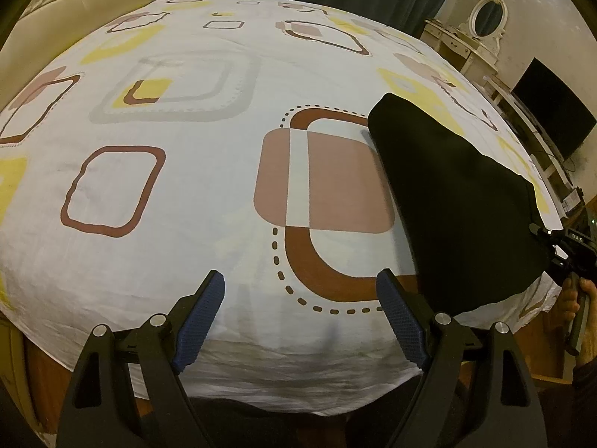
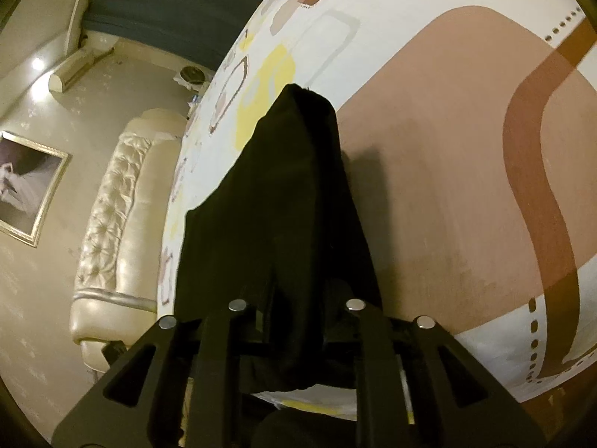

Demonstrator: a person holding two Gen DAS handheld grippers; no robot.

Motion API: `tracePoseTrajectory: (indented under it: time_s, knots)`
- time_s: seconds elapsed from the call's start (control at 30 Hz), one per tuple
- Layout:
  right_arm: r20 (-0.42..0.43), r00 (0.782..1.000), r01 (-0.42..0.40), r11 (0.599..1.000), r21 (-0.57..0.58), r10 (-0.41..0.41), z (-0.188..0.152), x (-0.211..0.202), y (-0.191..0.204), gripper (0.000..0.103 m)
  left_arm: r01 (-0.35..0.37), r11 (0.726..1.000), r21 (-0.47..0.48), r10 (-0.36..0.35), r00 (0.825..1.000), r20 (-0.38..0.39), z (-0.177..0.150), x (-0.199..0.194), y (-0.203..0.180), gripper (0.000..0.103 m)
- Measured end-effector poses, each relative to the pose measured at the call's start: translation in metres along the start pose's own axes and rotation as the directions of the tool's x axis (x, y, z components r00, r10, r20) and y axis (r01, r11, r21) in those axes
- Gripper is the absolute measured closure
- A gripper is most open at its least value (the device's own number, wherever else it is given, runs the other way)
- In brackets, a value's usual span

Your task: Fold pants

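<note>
I see dim, warm indoor light; a ceiling lamp [image 2: 37, 62] glares at the right view's edge. Fisheye bending curves the bed sheet [image 1: 186, 205], corners vignette black, shadows stay soft.

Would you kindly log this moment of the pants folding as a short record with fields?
surface: bed with patterned sheet
garment: black pants, folded narrow, lying near the sheet's right edge
left gripper: open, empty, over bare sheet, apart from the pants
right gripper: pants bunched between its fingers; the cloth hides whether the pads press
background: cream headboard, dark screen
</note>
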State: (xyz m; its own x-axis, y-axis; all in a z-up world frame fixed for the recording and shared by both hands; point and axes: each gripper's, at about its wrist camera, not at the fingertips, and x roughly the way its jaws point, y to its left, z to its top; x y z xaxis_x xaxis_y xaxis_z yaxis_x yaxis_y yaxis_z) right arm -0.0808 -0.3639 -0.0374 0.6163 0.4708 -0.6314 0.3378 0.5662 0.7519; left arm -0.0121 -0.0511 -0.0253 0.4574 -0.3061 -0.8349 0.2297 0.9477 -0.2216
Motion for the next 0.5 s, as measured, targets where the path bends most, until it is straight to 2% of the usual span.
tracePoseTrajectory:
  time_s: [0.07,0.13,0.17,0.2,0.23,0.27,0.3,0.5]
  knots:
    - [0.019,0.999,-0.026,0.999,0.028,0.025,-0.002,-0.006,-0.004,0.074,0.002,1.0,0.002,-0.002,1.0,0.002,0.0,-0.001,-0.001,0.021]
    - [0.044,0.997,-0.06,0.997,0.053,0.058,-0.004,-0.015,-0.008,0.058,0.007,1.0,0.004,-0.007,1.0,0.003,0.0,-0.001,-0.002,0.021]
    - [0.057,0.996,-0.067,0.996,0.058,0.064,-0.005,-0.02,-0.01,0.053,0.012,1.0,0.005,-0.012,1.0,0.003,0.0,-0.001,-0.003,0.021]
    - [0.071,0.996,-0.059,0.997,0.058,0.054,-0.006,-0.025,-0.011,0.041,0.016,1.0,0.006,-0.016,1.0,0.001,0.0,-0.001,-0.003,0.021]
    - [0.086,0.996,-0.027,0.998,0.059,0.022,-0.007,-0.031,-0.012,0.035,0.021,1.0,0.007,-0.021,1.0,-0.001,0.0,-0.001,-0.004,0.021]
    - [0.103,0.994,0.012,0.999,0.052,-0.017,-0.008,-0.037,-0.013,0.035,0.026,1.0,0.006,-0.026,1.0,-0.003,0.0,0.0,-0.005,0.021]
    - [0.104,0.994,0.017,0.999,0.048,-0.022,-0.01,-0.038,-0.014,0.035,0.035,0.999,0.004,-0.035,0.999,-0.006,-0.001,0.0,-0.006,0.021]
    - [0.07,0.997,0.007,0.998,0.059,-0.011,-0.019,-0.035,-0.028,0.034,0.133,0.991,-0.012,-0.134,0.99,-0.051,0.001,0.015,-0.015,0.021]
